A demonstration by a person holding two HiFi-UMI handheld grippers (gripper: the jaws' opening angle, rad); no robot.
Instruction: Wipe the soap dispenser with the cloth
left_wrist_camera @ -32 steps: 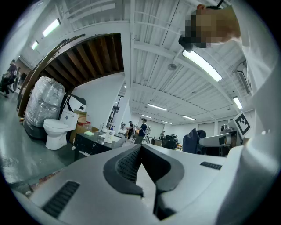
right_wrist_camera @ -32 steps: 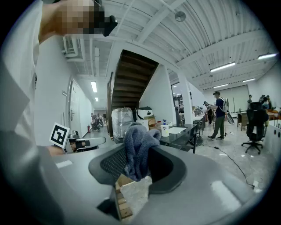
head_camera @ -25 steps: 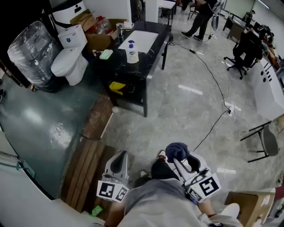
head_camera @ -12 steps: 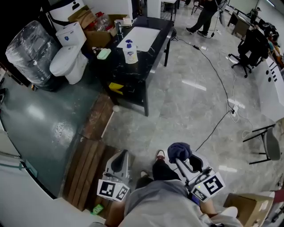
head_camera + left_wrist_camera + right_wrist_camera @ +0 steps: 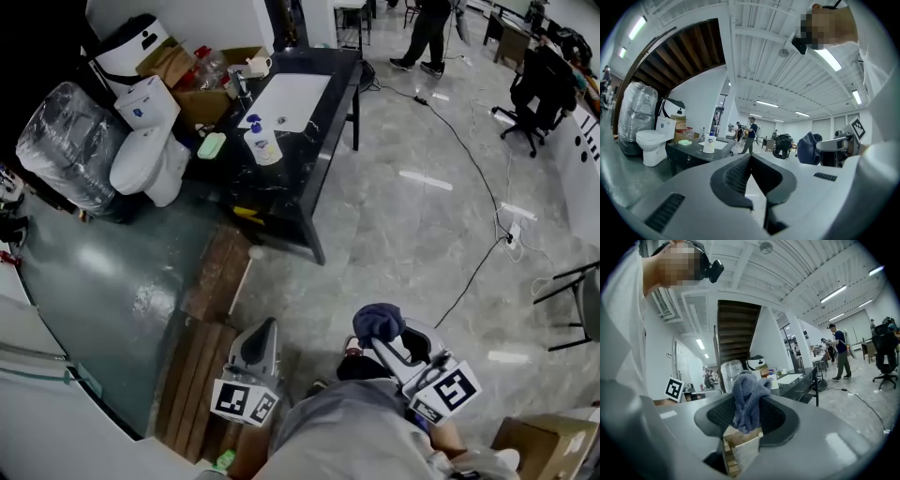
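Note:
The white soap dispenser (image 5: 263,147) with a blue pump stands on the black table (image 5: 302,183), well ahead of both grippers; it also shows small in the left gripper view (image 5: 709,143) and the right gripper view (image 5: 773,380). My right gripper (image 5: 382,330) is shut on a dark blue-grey cloth (image 5: 377,321), which bunches up between the jaws (image 5: 747,401). My left gripper (image 5: 259,339) is shut with nothing in it, its jaws meeting (image 5: 750,161). Both grippers are held low, near the person's body, pointing toward the table.
A white toilet (image 5: 148,157) and a wrapped bundle (image 5: 66,127) stand left of the table. A green sponge (image 5: 212,145) and a white sink basin (image 5: 289,98) are on the table. Wooden pallets (image 5: 202,370) lie lower left, a cable (image 5: 473,183) crosses the floor, and a person (image 5: 429,28) stands far off.
Both grippers have moved forward with the person toward the black table, and the scene has shifted in the head view. The cloth stays in the right gripper.

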